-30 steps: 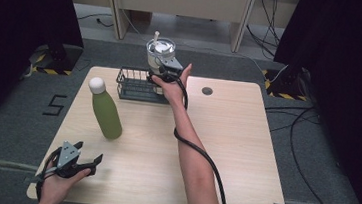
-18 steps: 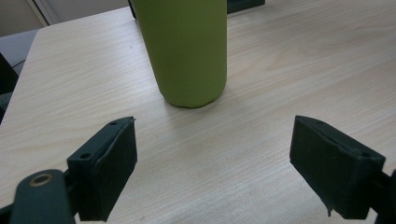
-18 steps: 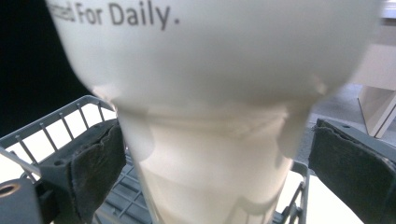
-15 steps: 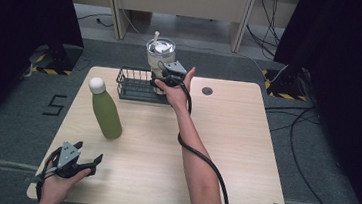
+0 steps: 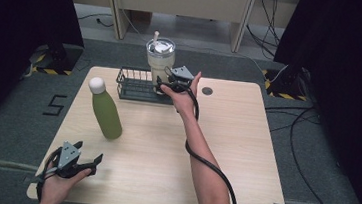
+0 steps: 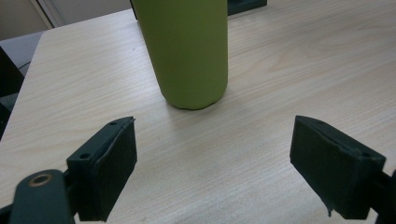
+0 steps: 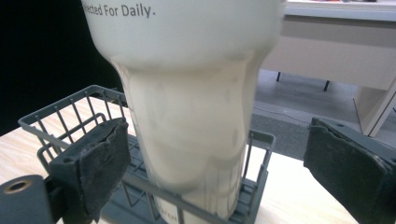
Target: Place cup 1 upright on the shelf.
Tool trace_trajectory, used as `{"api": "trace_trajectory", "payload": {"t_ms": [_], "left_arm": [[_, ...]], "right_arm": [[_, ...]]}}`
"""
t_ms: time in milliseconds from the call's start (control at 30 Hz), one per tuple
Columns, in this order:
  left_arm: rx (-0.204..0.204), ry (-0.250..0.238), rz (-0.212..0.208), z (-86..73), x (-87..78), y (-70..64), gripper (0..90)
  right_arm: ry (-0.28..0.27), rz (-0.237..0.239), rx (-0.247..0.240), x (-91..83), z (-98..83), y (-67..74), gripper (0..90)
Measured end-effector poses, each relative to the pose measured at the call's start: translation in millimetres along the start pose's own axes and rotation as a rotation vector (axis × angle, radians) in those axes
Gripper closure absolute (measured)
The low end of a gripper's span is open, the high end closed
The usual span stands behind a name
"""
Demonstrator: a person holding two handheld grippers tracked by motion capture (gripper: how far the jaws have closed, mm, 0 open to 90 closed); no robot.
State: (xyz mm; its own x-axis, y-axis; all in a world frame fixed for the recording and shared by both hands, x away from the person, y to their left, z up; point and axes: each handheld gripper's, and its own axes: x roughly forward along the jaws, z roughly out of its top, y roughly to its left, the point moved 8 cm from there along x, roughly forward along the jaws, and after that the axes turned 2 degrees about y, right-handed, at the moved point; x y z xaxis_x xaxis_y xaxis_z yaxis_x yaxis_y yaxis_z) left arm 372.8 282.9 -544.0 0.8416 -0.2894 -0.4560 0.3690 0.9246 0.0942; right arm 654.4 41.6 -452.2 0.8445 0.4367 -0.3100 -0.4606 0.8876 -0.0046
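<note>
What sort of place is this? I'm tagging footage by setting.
Likely a lab or recording room, not a home: a lone wooden table on grey carpet, black curtains at both sides, cables across the floor.

Right gripper (image 5: 163, 86) reaches far forward, left gripper (image 5: 93, 165) apparently resting near; jaws apart.

Cream tumbler (image 5: 160, 60) with lid and straw, upright inside right end of black wire basket (image 5: 133, 83), table's 12 o'clock edge.
</note>
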Motion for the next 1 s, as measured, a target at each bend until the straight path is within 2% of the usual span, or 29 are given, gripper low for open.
{"api": "trace_trajectory", "payload": {"t_ms": [333, 733, 867, 1000], "left_arm": [[0.000, 0.002, 0.001, 0.0, -0.4, 0.5, 14.2], [0.003, -0.003, 0.006, 0.8, -0.5, 0.4, 14.1], [0.002, -0.002, 0.003, 0.9, -0.7, 0.1, 14.1], [-0.002, -0.006, 0.005, 1.4, -0.6, 0.6, 14.0]], "right_arm": [[0.025, 0.014, -0.044, -22.3, -10.3, -1.2, 8.4], [0.004, 0.002, -0.019, -50.3, -15.8, -12.1, 10.1], [0.008, 0.006, -0.041, -59.6, -20.3, -14.3, 10.4], [0.009, -0.002, -0.039, -68.2, -25.6, -20.4, 10.9]]}}
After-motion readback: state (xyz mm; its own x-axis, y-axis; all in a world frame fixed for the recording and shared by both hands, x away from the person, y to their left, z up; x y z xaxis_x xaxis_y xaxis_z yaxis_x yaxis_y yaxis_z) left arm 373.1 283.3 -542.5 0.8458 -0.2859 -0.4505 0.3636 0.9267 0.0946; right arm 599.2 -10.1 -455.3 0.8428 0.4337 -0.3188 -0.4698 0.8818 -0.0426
